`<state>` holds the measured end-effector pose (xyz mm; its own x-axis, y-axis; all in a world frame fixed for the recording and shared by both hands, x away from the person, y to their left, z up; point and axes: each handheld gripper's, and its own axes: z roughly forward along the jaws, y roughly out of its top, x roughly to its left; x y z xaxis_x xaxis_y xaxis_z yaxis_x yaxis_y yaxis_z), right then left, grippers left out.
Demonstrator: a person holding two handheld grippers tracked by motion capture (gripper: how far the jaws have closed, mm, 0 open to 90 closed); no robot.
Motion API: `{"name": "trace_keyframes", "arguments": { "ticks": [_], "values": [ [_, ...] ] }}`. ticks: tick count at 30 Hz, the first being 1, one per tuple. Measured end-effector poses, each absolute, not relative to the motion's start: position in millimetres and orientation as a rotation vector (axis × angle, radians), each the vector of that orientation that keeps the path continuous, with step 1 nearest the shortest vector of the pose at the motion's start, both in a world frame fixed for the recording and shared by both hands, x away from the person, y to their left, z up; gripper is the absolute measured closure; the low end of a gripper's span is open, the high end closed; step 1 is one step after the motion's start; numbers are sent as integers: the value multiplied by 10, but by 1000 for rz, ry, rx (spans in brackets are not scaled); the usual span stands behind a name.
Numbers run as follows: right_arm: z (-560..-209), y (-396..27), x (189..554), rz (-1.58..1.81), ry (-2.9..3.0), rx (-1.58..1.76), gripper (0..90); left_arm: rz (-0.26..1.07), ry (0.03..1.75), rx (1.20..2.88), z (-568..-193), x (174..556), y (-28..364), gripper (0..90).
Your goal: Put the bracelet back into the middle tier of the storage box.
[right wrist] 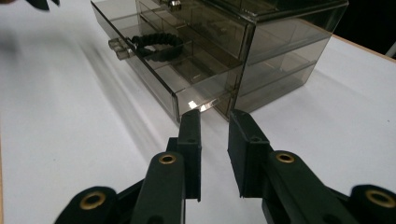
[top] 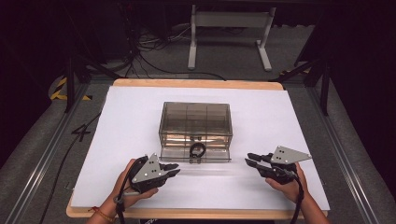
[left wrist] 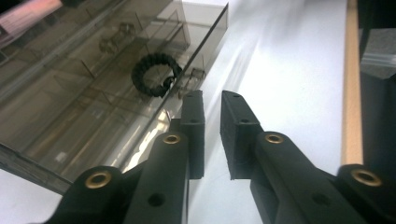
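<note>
A smoky transparent acrylic drawer box point(top: 195, 122) stands in the middle of the white table top point(top: 116, 140), its lower drawer point(top: 195, 153) pulled out toward the person, and a black braided cord bracelet point(top: 197, 150) lies inside that open drawer near its front wall, just behind the small clear handle point(right wrist: 119, 46). The left gripper point(top: 172, 169) rests on the table just left of the drawer front, its jaws narrowed to a slim gap with nothing between them; in the left gripper view the bracelet point(left wrist: 156, 74) shows through the tinted wall ahead of the tips. The right gripper point(top: 252, 160) sits to the right of the drawer, a little apart from it, jaws likewise drawn close with a narrow slot and nothing pinched; the right gripper view looks at the drawer's near corner point(right wrist: 180, 100). The step in hand appears to be either lifting the bracelet out or pushing the drawer home. For the first, one gripper should come down over the open top, not through the wall, and nip one side of the loop. For the second, both tips should press the front evenly so the drawer slides straight. The other compartments of the box look empty, as far as the tint allows.
</note>
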<state>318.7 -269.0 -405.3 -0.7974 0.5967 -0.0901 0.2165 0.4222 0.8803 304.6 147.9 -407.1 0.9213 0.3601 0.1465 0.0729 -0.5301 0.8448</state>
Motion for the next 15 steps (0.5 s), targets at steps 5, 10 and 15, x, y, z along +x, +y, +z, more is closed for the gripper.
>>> {"name": "trace_keyframes", "arguments": {
  "ticks": [5,10,15],
  "values": [
    [-3966,-2643,3223,1358,2265,685,687,338,363,2122,-4198,3062,1438,654],
    [-3916,-2621,3276,1356,2266,673,645,310,372,2140,-4236,3064,1428,549],
    [-3785,-2590,3376,1328,2258,647,632,318,391,2137,-4277,3079,1419,501]
  ]
}}
